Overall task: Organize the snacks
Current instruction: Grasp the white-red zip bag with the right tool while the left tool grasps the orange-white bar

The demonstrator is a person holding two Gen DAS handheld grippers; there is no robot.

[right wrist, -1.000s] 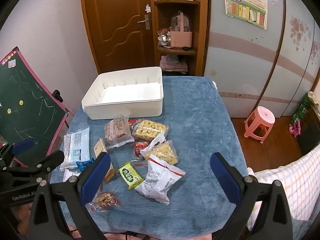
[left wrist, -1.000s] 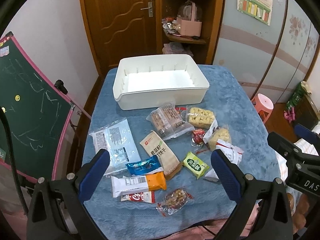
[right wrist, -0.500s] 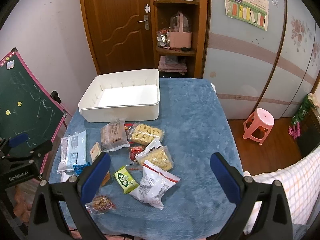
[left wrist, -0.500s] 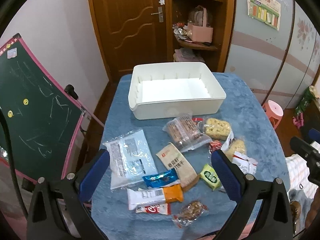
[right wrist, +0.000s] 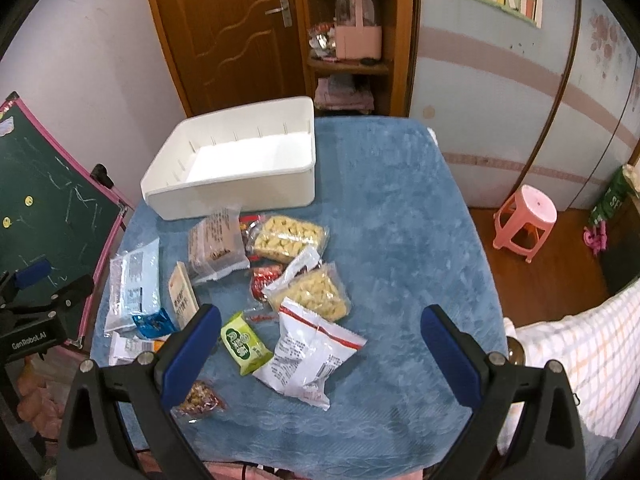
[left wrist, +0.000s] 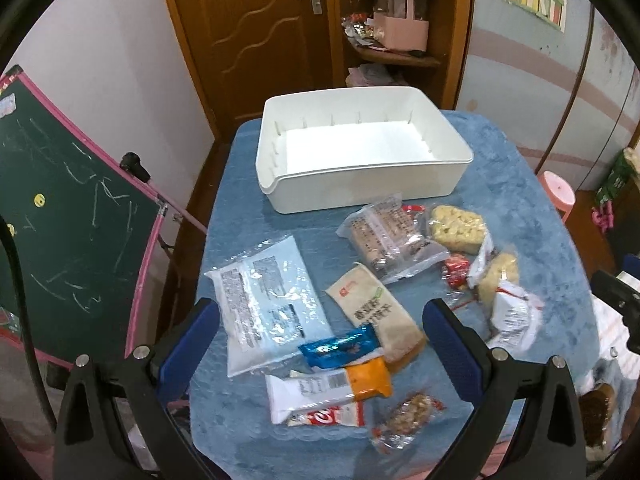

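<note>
An empty white bin (left wrist: 360,160) stands at the far side of the blue-covered table (left wrist: 520,200); it also shows in the right wrist view (right wrist: 240,172). Several snack packs lie in front of it: a pale blue bag (left wrist: 268,300), a beige pack (left wrist: 376,312), a blue wrapper (left wrist: 340,346), a white-and-orange bar (left wrist: 328,388), a clear brown-biscuit bag (left wrist: 388,236), yellow puff bags (right wrist: 288,236), a green pack (right wrist: 244,342) and a white bag (right wrist: 312,356). My left gripper (left wrist: 320,344) is open above the near packs. My right gripper (right wrist: 320,348) is open above the white bag.
A green chalkboard with a pink frame (left wrist: 60,208) stands left of the table. A brown door (left wrist: 248,40) and a shelf with a pink basket (left wrist: 400,32) are behind. A pink stool (right wrist: 524,216) stands on the floor at the right.
Both grippers have shifted, the left one moving left and closer to the table, so the snacks sit further right and larger in its view. Nothing on the table has moved.
</note>
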